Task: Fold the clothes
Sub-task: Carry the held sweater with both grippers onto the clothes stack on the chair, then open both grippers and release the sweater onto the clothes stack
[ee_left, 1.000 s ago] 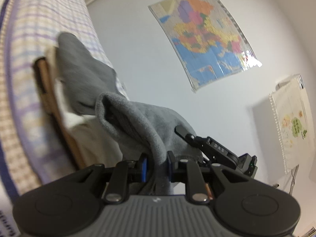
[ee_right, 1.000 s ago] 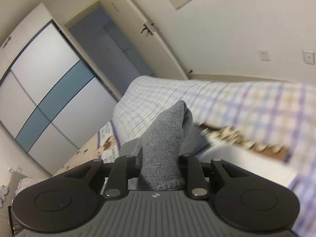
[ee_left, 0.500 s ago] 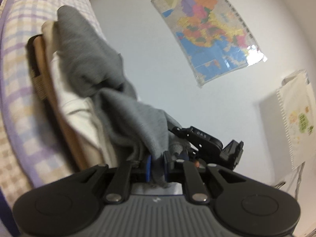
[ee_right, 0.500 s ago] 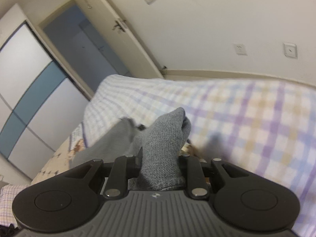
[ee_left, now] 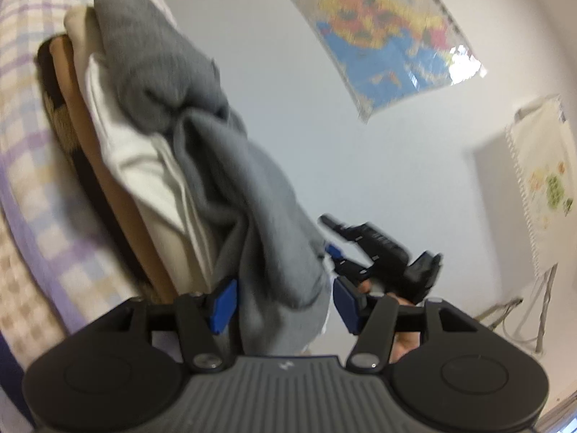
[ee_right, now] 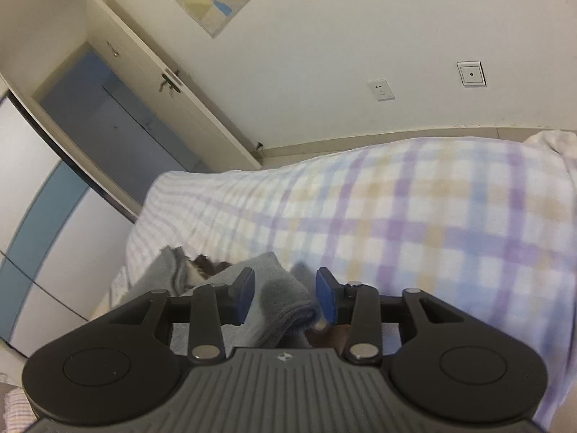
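Observation:
A grey knit garment (ee_left: 216, 166) lies draped over a stack of folded clothes (ee_left: 119, 151) (white, tan, brown) on the checked bed (ee_left: 32, 166). My left gripper (ee_left: 285, 305) is open, and the garment's edge hangs loose between its blue pads. The right gripper shows in the left wrist view (ee_left: 378, 256) just beyond the garment. In the right wrist view my right gripper (ee_right: 285, 296) is open, with a grey fold (ee_right: 285, 306) lying loose between its pads.
The checked bedsheet (ee_right: 414, 223) stretches ahead of the right gripper. A wall map (ee_left: 378, 32) and a hanging calendar (ee_left: 541, 187) are on the wall. An open door (ee_right: 162, 86) and wardrobe panels (ee_right: 32, 216) stand at the left.
Both grippers have opened and let go of the grey garment. The garment has come down onto the stack of folded clothes. Both views are closer to the bed.

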Available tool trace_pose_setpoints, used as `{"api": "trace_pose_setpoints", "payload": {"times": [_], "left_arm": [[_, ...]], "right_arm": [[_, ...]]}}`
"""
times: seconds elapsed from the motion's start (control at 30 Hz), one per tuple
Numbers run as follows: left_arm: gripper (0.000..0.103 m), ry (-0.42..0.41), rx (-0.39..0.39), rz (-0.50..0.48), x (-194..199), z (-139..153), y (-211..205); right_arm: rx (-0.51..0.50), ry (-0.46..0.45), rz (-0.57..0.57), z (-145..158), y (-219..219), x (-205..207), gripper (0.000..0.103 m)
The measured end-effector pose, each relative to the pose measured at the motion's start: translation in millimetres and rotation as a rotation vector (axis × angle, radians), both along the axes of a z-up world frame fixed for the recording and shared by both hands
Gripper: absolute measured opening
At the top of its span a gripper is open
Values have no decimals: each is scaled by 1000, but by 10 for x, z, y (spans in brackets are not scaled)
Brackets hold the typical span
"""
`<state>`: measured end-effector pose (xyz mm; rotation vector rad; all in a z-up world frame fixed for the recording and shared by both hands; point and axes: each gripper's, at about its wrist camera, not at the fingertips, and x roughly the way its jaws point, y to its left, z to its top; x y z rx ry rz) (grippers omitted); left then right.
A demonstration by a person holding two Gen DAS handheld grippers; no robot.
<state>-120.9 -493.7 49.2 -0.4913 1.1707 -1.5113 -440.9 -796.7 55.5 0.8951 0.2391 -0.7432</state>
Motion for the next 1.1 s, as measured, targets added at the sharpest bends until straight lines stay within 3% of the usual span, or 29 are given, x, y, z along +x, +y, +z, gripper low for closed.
{"api": "trace_pose_setpoints", "payload": {"times": [0.03,0.1,0.17,0.27,0.3,0.37,0.47,0.67,0.73,0.77,0.8,0.93,1.1], "left_arm": [[52,6,17,-5,-20,-22,-8],[20,13,37,-3,-58,-64,-4],[6,25,62,9,-84,-103,-21],[5,93,57,34,-101,-148,6],[4,113,46,45,-115,-138,22],[4,151,13,55,-157,-90,57],[4,153,-20,57,-255,-10,117],[7,-18,97,57,-335,-161,93],[23,-10,71,55,-298,-168,140],[42,-12,55,56,-287,-141,146],[56,-30,40,55,-291,-100,147],[57,-111,26,41,-360,-25,218],[58,-137,27,41,-384,-29,322]], "right_arm": [[0,-5,10,6,52,-56,50],[6,5,33,-20,175,-124,53],[23,27,53,-80,283,-152,54],[44,66,63,-160,405,-126,54],[51,75,56,-170,423,-113,45],[68,83,30,-155,418,-96,10],[48,41,-23,-25,359,-140,9],[-29,120,-72,135,379,-61,15],[-86,141,-69,194,478,-13,27],[-123,148,-64,233,541,7,39],[-159,151,-59,269,605,25,41],[-243,124,4,374,881,126,41],[-324,147,67,294,1231,249,41]]}}
